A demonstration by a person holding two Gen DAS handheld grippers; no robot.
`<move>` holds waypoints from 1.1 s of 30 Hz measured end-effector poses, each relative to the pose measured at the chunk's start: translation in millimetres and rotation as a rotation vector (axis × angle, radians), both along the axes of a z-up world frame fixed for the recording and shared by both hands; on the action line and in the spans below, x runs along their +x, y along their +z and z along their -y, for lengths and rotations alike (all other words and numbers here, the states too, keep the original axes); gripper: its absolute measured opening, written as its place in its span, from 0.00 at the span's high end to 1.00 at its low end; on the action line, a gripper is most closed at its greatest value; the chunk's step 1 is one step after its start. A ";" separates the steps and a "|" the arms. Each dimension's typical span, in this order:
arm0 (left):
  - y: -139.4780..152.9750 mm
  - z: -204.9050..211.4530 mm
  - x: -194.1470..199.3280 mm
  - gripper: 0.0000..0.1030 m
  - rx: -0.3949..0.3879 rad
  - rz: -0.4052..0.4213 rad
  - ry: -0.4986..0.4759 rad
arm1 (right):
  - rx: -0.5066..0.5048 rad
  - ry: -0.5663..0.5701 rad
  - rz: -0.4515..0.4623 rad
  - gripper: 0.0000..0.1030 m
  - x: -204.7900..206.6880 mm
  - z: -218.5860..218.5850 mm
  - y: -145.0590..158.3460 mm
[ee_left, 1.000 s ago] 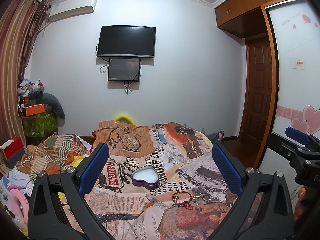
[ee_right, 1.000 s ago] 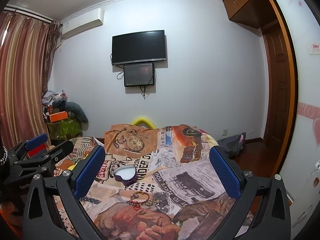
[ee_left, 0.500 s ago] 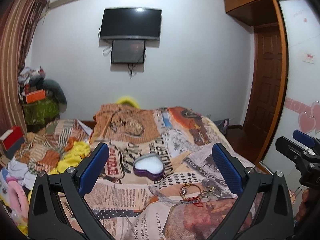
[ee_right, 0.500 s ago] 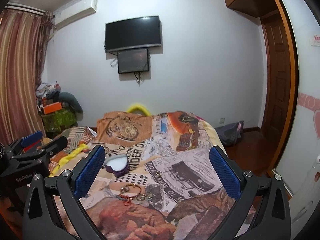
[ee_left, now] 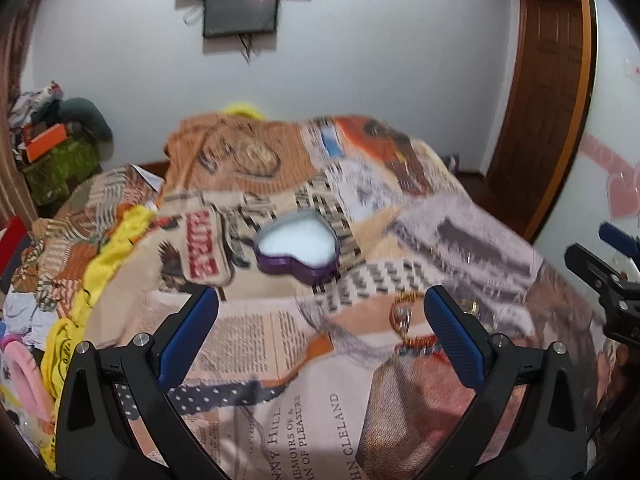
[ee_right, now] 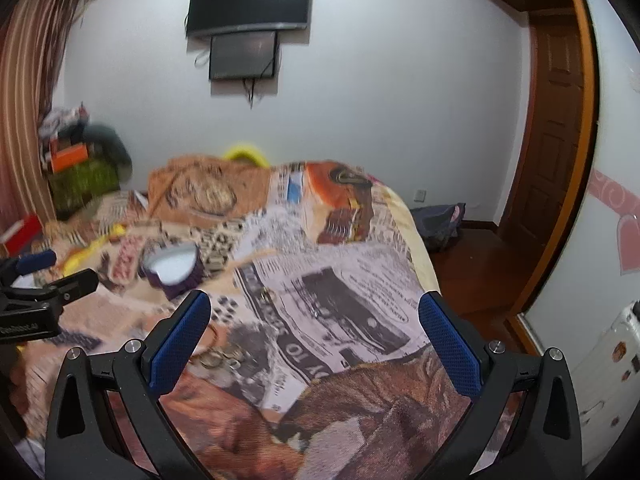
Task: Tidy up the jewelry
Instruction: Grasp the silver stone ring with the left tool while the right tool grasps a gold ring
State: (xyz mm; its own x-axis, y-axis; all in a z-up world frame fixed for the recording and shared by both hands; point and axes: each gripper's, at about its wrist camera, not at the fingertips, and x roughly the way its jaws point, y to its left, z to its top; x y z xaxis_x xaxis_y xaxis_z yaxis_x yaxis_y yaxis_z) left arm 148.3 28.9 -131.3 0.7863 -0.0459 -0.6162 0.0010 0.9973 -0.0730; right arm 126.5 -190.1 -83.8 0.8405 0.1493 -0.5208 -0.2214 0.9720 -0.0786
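The left gripper (ee_left: 320, 328) hangs over the bed with its black frame and textured blue fingers (ee_left: 191, 334) spread wide, nothing between them. The right gripper (ee_right: 314, 330) is likewise wide apart and empty, its dimpled blue pads framing the bedspread. The bed (ee_left: 280, 380) is covered by a woven-looking bedspread printed like old newspaper in tan, orange and grey. Nearest on it lies the jewelry: a thin gold bracelet (ee_left: 402, 312) looped beside a beaded red and blue string (ee_left: 416, 350), both just inside the left gripper's right finger and partly hidden by it; motion blur hides their finer detail. In the right wrist view a few small gold rings (ee_right: 218, 358) lie bunched on the cloth close to that gripper's left finger. Farther back sits a heart-shaped box (ee_left: 298, 246), purple-walled with a pale rim and a smooth white lining, open at the top; nothing can be made out inside it. It stands apart from the jewelry. To the left, crumpled yellow cloth (ee_left: 116, 240) drapes the bed's edge. Beyond, a dark flat television (ee_right: 250, 0) hangs on the white wall above a smaller screen (ee_right: 244, 56), and a brown panelled wooden door (ee_left: 540, 100) stands at the right.
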 end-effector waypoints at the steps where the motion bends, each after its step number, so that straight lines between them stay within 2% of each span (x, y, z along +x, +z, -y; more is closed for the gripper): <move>1: -4.7 1.6 3.0 0.02 0.001 -0.015 -0.011 | -0.013 0.013 -0.014 0.00 3.3 -1.4 -4.6; 8: -29.9 13.3 27.1 0.20 -0.025 -0.113 -0.117 | -0.059 0.108 -0.101 0.00 22.5 -9.1 -28.5; 13: -38.7 25.0 39.9 0.39 -0.036 -0.162 -0.191 | -0.022 0.182 -0.173 0.09 33.9 -9.3 -36.4; 15: -41.4 30.7 43.4 0.48 -0.041 -0.176 -0.221 | 0.007 0.213 -0.214 0.17 39.5 -8.9 -40.0; 19: -45.2 42.5 46.3 0.58 -0.033 -0.186 -0.270 | 0.040 0.280 -0.292 0.33 46.0 -12.2 -48.2; 21: -46.8 47.3 48.3 0.67 -0.028 -0.190 -0.290 | 0.050 0.309 -0.318 0.45 46.8 -15.7 -51.2; 24: -48.8 52.3 52.7 0.76 -0.040 -0.203 -0.321 | 0.053 0.345 -0.342 0.56 47.2 -21.1 -55.2; 27: -49.8 55.2 56.3 0.77 -0.042 -0.211 -0.339 | 0.044 0.367 -0.353 0.64 48.1 -24.7 -57.3; 33: -52.1 55.5 64.7 0.77 -0.064 -0.239 -0.358 | 0.041 0.408 -0.374 0.69 53.1 -31.9 -60.0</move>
State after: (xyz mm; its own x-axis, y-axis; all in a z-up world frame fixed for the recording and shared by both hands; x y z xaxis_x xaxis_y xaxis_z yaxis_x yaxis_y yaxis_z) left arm 213.0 -26.6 -183.4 0.5491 -0.3334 -0.7664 0.3215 0.9307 -0.1746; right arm 179.6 -158.2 -143.8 0.4690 0.4507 -0.7595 -0.5864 0.8020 0.1138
